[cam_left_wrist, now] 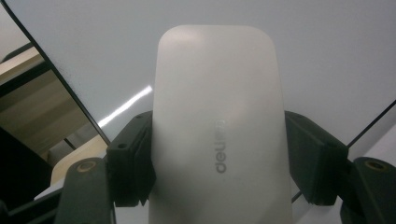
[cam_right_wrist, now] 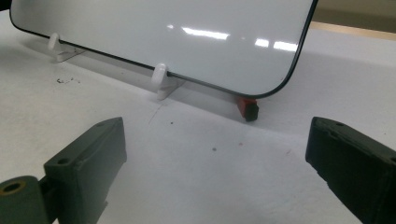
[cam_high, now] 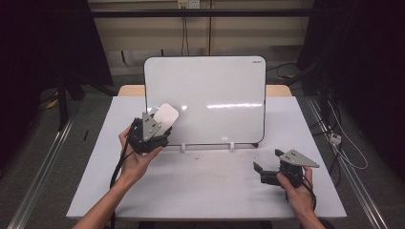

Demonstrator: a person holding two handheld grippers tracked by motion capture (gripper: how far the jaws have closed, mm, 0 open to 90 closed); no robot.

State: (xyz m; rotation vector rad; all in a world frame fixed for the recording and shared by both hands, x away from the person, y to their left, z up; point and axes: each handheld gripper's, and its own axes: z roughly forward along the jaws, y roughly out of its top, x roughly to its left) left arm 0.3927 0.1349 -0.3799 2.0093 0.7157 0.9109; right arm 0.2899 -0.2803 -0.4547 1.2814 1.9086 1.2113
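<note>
Against the whiteboard [cam_high: 205, 98], left gripper [cam_high: 160, 125] fingers pinch the eraser [cam_left_wrist: 219, 135]; right gripper [cam_high: 260, 168] fingers spread.

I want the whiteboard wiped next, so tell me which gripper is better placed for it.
Left. The left gripper is shut on the white eraser, held right at the whiteboard. The right gripper rests open and empty on the table.
</note>
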